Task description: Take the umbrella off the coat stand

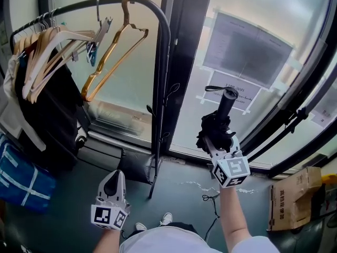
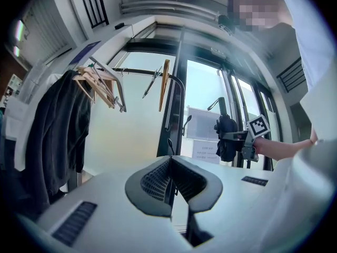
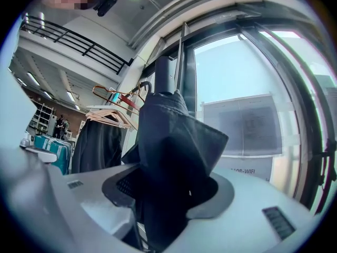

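My right gripper (image 1: 216, 143) is shut on a folded black umbrella (image 1: 220, 124), which stands upright with its handle (image 1: 229, 96) on top. It is held in front of the glass, to the right of the black coat stand pole (image 1: 160, 88) and apart from it. In the right gripper view the umbrella's fabric (image 3: 171, 152) fills the space between the jaws. The left gripper view shows the umbrella (image 2: 226, 136) off to the right of the stand (image 2: 174, 109). My left gripper (image 1: 115, 182) hangs low at the left, shut with nothing in it (image 2: 171, 178).
On the stand's rail hang wooden hangers (image 1: 50, 49), a gold hanger (image 1: 113, 57) and a black coat (image 1: 50, 115). A blue bag (image 1: 21, 178) sits at the lower left. A cardboard box (image 1: 295, 196) lies at the right, and a cable (image 1: 210, 199) on the floor.
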`<control>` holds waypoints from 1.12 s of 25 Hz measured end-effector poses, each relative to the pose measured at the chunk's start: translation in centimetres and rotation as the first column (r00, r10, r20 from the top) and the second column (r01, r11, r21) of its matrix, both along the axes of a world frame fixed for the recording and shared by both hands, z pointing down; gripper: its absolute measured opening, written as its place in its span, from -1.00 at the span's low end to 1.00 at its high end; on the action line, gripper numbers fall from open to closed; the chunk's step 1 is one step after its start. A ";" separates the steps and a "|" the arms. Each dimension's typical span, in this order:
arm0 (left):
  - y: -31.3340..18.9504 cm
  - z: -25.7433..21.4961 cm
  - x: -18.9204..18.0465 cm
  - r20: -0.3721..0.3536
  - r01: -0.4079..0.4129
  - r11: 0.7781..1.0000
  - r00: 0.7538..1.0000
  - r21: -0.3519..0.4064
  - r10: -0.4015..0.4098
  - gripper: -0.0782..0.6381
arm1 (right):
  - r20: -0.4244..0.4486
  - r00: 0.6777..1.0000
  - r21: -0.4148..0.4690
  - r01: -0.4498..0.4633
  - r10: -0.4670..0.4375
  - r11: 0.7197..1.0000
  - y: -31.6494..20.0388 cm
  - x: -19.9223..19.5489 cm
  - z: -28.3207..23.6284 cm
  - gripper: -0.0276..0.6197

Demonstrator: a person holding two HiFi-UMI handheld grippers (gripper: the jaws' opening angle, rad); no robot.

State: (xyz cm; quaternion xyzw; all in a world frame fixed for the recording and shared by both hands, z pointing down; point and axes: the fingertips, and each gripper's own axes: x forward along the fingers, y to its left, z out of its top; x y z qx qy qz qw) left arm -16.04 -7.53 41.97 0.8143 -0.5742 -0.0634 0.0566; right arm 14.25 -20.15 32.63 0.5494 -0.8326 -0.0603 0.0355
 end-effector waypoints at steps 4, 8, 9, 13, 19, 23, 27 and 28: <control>-0.3 -1.2 0.5 0.015 -0.022 0.999 1.000 0.024 0.022 -0.71 | 0.003 0.999 0.010 -0.040 0.040 0.999 2.1 2.1 -0.2 -0.18; -0.6 -2.3 0.4 0.022 -0.037 0.998 0.999 0.046 0.036 -0.71 | -0.004 0.998 0.008 -0.070 0.070 0.998 4.1 3.7 0.0 -0.18; -0.6 -2.6 0.2 0.024 -0.037 0.998 0.999 0.052 0.036 -0.71 | -0.004 0.997 0.009 -0.075 0.075 0.997 4.6 4.0 0.1 -0.18; -0.4 -3.8 -0.2 0.045 -0.040 0.997 0.998 0.073 0.036 -0.71 | 0.001 0.996 0.014 -0.093 0.093 0.996 6.9 5.1 0.3 -0.18; -0.1 -4.6 -0.9 0.068 -0.036 0.995 0.997 0.090 0.030 -0.71 | 0.006 0.994 0.001 -0.108 0.108 0.994 9.9 5.5 1.1 -0.18; 0.2 -5.0 -1.2 0.074 -0.030 0.994 0.997 0.103 0.023 -0.71 | 0.018 0.991 -0.001 -0.132 0.132 0.991 12.0 6.2 1.3 -0.18; 0.7 -5.2 -2.0 0.086 -0.010 0.994 0.996 0.108 0.001 -0.71 | 0.029 0.989 0.004 -0.148 0.147 0.989 13.8 6.4 1.6 -0.18; 0.9 -5.2 -2.3 0.091 -0.002 0.994 0.996 0.110 -0.008 -0.71 | 0.025 0.988 0.000 -0.153 0.153 0.988 14.3 6.4 1.8 -0.18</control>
